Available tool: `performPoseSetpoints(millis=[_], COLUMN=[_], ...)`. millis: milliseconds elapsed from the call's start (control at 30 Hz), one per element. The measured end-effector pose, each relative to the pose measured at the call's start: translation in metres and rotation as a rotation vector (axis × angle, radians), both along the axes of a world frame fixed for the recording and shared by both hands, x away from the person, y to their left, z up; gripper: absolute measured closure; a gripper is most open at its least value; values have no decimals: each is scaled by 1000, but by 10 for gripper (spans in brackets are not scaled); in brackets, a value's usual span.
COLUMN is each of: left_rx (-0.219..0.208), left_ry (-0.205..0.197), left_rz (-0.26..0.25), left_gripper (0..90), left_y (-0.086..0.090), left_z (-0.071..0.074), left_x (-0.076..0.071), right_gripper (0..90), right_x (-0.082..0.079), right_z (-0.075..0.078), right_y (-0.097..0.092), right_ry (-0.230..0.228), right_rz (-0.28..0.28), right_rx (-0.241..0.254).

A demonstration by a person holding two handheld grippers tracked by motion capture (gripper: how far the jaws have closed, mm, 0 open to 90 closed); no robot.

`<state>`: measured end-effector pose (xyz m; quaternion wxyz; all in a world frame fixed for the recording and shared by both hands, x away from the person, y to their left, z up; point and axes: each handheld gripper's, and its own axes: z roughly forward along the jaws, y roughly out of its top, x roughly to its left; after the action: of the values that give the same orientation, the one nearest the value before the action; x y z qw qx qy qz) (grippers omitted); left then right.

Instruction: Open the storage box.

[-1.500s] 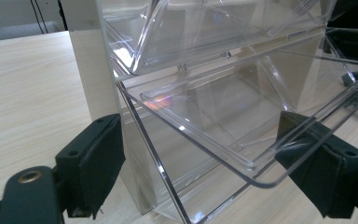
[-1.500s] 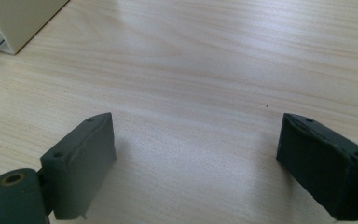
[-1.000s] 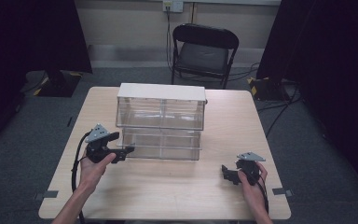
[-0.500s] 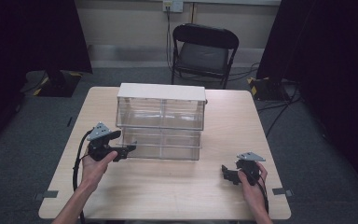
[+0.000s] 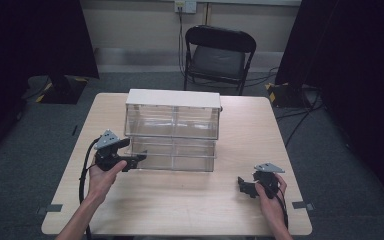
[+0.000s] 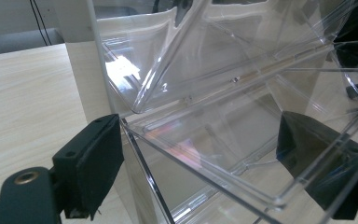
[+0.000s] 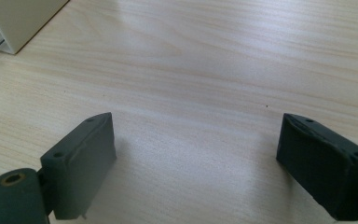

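So I've got the clear drawer cabinet (image 5: 172, 131) sitting mid-surface (image 5: 180, 200), white top and back, clear drawers facing me, which makes the lower left drawer (image 5: 152, 156) the easy one to get at from my left side. That's why my left gripper (image 5: 139, 159) is parked right at that front corner. In the left gripper view the drawer's clear front edge (image 6: 200, 172) runs between the jaws, and they've just been opening a bit, so both pads look to stand just off the plastic rather than pinching it. The drawer looks partly out, I think. My right gripper (image 5: 244, 186) is well apart from the cabinet, near the surface's right front edge, jaws spread wide with only bare wood (image 7: 191, 93) between them, basically idling out of the way.
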<state>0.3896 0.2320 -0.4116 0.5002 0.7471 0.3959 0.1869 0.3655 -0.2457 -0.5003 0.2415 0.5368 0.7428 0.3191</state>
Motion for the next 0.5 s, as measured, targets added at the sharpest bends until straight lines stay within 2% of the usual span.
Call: performPoseSetpoints(millis=[400,500], left_rx=[-6,8], left_ry=[-6,-11], left_rz=[10,11], left_gripper=[157,158], left_y=[-2,-1], left_z=[-1,1], left_x=[3,4], right_gripper=[108,108], right_x=[0,0], right_z=[0,0], right_y=[0,0], right_ry=[0,0], right_rz=[0,0], right_rx=[0,0])
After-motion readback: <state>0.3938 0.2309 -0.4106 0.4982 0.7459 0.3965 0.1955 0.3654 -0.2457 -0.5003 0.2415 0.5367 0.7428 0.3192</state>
